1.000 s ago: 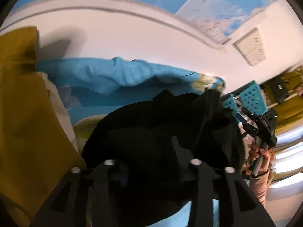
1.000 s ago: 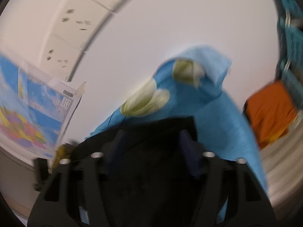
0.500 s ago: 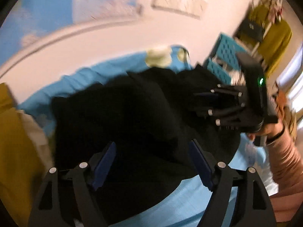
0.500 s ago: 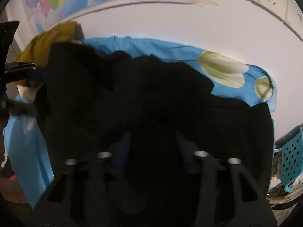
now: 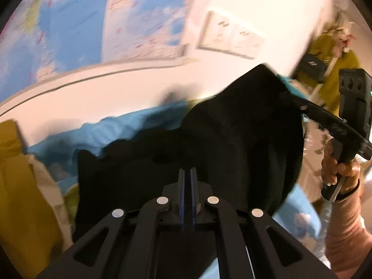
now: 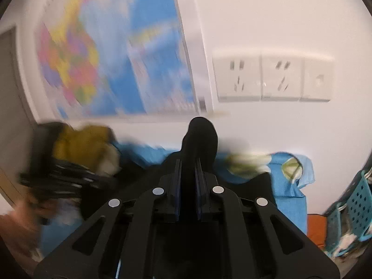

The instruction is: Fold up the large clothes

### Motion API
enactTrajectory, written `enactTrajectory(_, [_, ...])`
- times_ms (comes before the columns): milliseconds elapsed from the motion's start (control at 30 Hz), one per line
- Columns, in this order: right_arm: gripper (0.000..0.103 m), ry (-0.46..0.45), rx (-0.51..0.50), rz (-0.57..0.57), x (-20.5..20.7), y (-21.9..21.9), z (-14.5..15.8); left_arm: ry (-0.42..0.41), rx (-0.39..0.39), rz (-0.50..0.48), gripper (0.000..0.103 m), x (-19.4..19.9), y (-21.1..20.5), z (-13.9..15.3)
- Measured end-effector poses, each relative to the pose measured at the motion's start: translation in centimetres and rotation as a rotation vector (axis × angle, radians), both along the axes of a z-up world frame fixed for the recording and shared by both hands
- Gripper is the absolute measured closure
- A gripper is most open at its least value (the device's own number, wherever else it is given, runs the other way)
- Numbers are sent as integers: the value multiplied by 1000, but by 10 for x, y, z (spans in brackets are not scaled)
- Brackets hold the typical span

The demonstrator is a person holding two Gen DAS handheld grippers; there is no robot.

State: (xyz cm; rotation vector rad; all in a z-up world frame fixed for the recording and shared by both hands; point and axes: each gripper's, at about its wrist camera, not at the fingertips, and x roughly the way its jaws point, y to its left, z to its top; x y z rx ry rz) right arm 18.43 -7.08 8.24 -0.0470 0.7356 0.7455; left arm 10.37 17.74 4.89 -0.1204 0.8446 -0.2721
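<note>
A large black garment (image 5: 220,144) lies crumpled on a blue flowered sheet (image 5: 111,130). My left gripper (image 5: 187,172) is shut, its pads pressed together on the near part of the black cloth. In the left wrist view, my right gripper (image 5: 282,94) holds a corner of the garment raised at the upper right, with a hand (image 5: 337,169) on its handle. In the right wrist view, the jaws of my right gripper (image 6: 187,162) are closing on a fold of the black garment (image 6: 201,137) that sticks up past the tips.
A mustard garment (image 5: 21,197) lies at the left on the sheet. A wall with a map (image 6: 111,58) and sockets (image 6: 274,79) is just behind. A teal basket (image 6: 358,204) and orange cloth (image 6: 316,227) sit at the right.
The left jaws stood wide open over the black garment and have now shut. The right jaws have narrowed onto a fold and lifted it, and both views have swung up toward the wall.
</note>
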Motion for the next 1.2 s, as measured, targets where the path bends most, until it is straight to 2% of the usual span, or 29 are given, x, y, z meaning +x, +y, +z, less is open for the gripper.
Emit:
enactTrajectory(33, [93, 30, -58, -9, 13, 12, -20, 11, 28, 17, 97, 1, 1, -7])
enactTrajectory(100, [93, 116, -129, -5, 29, 28, -54, 68, 39, 34, 75, 4, 4, -27])
enactTrajectory(167, [89, 235, -211, -16, 44, 33, -99, 106, 83, 47, 74, 0, 8, -46])
enactTrajectory(200, [85, 305, -238, -18, 48, 33, -115, 127, 120, 50, 73, 0, 8, -58])
enactTrajectory(233, [79, 346, -249, -34, 49, 28, -125, 133, 123, 48, 73, -1, 8, -63])
enactTrajectory(267, [70, 346, -211, -27, 46, 20, -121, 131, 113, 45, 72, -3, 10, -65])
enactTrajectory(300, [42, 333, -183, -26, 43, 14, -114, 124, 95, 45, 67, -6, 13, -65])
enactTrajectory(333, [31, 287, -141, -44, 35, 0, -99, 119, 73, 43, 60, -9, 16, -62])
enactTrajectory(367, [32, 237, -103, -52, 28, -13, -84, 111, 41, 37, 46, -12, 19, -58])
enactTrajectory(433, [31, 166, -47, -65, 10, -47, -58, 70, 6, 3, 41, -22, 16, -50])
enactTrajectory(500, [28, 147, -39, -103, -5, -80, -47, 40, 8, -50, 26, -32, 6, -44])
enactTrajectory(567, [23, 189, -47, -117, -12, -101, -57, 22, 39, -110, 26, -35, -12, -43])
enactTrajectory(600, [24, 213, -69, -123, -16, -106, -65, 27, 64, -128, 29, -33, -22, -46])
enactTrajectory(633, [36, 236, -113, -128, -19, -109, -78, 36, 98, -138, 37, -28, -32, -52])
enactTrajectory(667, [50, 264, -132, -121, -21, -110, -91, 55, 123, -141, 59, -21, -40, -58])
enactTrajectory(700, [83, 286, -134, -109, -19, -107, -99, 74, 131, -135, 83, -15, -44, -63])
enactTrajectory(733, [99, 298, -128, -106, -19, -107, -103, 103, 126, -116, 93, -6, -44, -69])
enactTrajectory(767, [100, 288, -121, -121, -16, -109, -101, 113, 112, -92, 99, 0, -39, -71])
enactTrajectory(867, [101, 168, -64, -227, -13, -130, -65, 100, 47, -21, 99, 5, -14, -64])
enactTrajectory(933, [101, 138, 4, -278, -5, -147, -51, 93, 25, -6, 99, 1, -1, -63])
enactTrajectory(1000, [101, 142, -24, -312, 9, -147, -61, 119, 29, 6, 97, 1, 3, -72])
enactTrajectory(1067, [101, 223, -130, -313, 25, -128, -99, 142, 74, 15, 94, 5, -3, -81])
enactTrajectory(1167, [99, 328, -86, -312, 33, -129, -129, 139, 54, 33, 89, 3, 0, -84])
enactTrajectory(1200, [95, 337, -40, -333, 32, -135, -130, 119, 46, 44, 82, -3, 3, -79])
